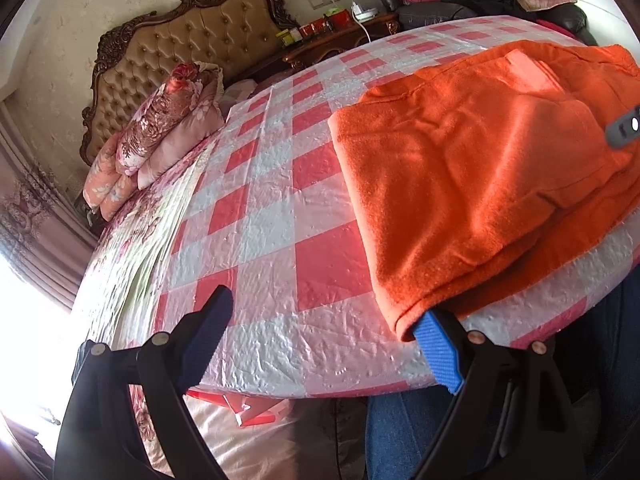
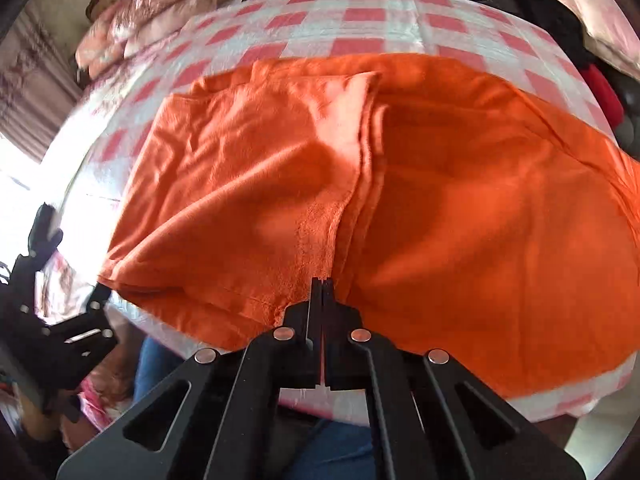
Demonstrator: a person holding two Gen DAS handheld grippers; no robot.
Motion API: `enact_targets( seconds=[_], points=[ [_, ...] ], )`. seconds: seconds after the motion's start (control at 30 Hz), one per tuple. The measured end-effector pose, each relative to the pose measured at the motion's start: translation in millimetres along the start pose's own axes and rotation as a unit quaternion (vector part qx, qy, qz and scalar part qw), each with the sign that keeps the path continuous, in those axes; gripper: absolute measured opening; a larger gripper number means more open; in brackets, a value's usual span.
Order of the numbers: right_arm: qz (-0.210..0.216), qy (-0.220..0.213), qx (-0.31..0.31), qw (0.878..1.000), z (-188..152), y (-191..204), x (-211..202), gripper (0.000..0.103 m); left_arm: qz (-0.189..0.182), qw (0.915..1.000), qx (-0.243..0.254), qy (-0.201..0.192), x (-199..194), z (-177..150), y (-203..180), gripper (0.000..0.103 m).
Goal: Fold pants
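While spread over the checked bed [image 1: 280, 208] just ahead of both grippers, orange pants [image 2: 440, 208] partly folded, near edge overhanging. Right gripper [image 2: 322, 282] pressed together on the near hem fold. Left gripper [image 1: 324, 320] spread wide, right finger tucked under the pants' corner. Best pinched firmly there, then both lifted evenly, edges kept aligned.

One pair of orange pants [image 1: 472, 168] lies on one bed, over one red-and-white checked cover [image 1: 272, 200]. Two hand-held grippers show: the left hand-held gripper [image 1: 320, 320] and the right hand-held gripper [image 2: 322, 284]. One stack of folded floral quilts [image 1: 160, 128] sits before one tufted headboard [image 1: 192, 44].
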State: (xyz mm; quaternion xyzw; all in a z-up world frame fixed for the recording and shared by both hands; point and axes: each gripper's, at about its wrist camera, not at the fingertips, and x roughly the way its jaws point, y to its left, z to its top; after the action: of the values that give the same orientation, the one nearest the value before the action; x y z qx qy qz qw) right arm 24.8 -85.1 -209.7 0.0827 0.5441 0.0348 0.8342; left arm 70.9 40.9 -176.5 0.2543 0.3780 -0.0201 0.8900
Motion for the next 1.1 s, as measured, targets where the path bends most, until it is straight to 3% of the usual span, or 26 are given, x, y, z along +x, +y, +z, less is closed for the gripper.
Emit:
enact_targets(
  seconds=[0.07, 0.17, 0.33, 0.4, 0.47, 0.53, 0.6, 0.63, 0.67, 0.73, 0.83, 0.97, 1.1],
  points=[
    [-0.004, -0.012, 0.005, 1.0, -3, -8, -14, 0.0, -0.006, 0.9998, 0.007, -0.016, -4, -4, -1, 0.089],
    [0.033, 0.008, 0.027, 0.999, -9, -21, -15, 0.0, 0.013, 0.9983, 0.046, -0.034, -6, -11, -10, 0.09],
    [0.039, 0.029, 0.029, 0.998, -9, -30, -3, 0.0, 0.047, 0.9925, 0.094, -0.063, -8, -17, -20, 0.093],
    [0.041, 0.026, 0.035, 0.998, -10, -34, -4, 0.0, 0.065, 0.9886, 0.116, -0.071, -10, -18, -26, 0.093],
    [0.035, 0.019, 0.033, 0.999, -7, -35, -8, 0.0, 0.086, 0.9789, 0.164, -0.087, -15, -25, -35, 0.093],
    [0.026, 0.015, 0.031, 0.999, -5, -37, -11, 0.0, 0.056, 0.9778, 0.176, -0.098, -30, -31, -32, 0.093],
    [0.028, 0.021, 0.036, 0.999, -5, -39, -6, 0.0, 0.004, 0.9871, 0.13, -0.093, -46, -34, -10, 0.092],
    [0.028, 0.023, 0.036, 0.999, -4, -40, -3, 0.0, -0.007, 0.9892, 0.117, -0.088, -49, -33, -4, 0.081],
    [0.029, 0.025, 0.037, 0.999, -4, -39, 0, 0.0, -0.028, 0.9913, 0.098, -0.084, -55, -31, 5, 0.062],
    [0.049, 0.025, 0.046, 0.997, 0, -40, -1, 0.0, -0.066, 0.9898, 0.082, -0.095, -67, -21, 5, 0.048],
    [0.124, 0.021, 0.077, 0.989, 10, -52, -8, 0.0, -0.11, 0.9784, 0.109, -0.137, -83, 3, -29, 0.048],
    [0.169, 0.009, 0.126, 0.977, 18, -76, -20, 0.001, -0.172, 0.9561, 0.139, -0.192, -96, 32, -90, 0.049],
    [0.151, -0.023, 0.139, 0.979, 19, -96, -41, 0.003, -0.173, 0.9423, 0.198, -0.207, -90, 42, -143, 0.045]
  ],
)
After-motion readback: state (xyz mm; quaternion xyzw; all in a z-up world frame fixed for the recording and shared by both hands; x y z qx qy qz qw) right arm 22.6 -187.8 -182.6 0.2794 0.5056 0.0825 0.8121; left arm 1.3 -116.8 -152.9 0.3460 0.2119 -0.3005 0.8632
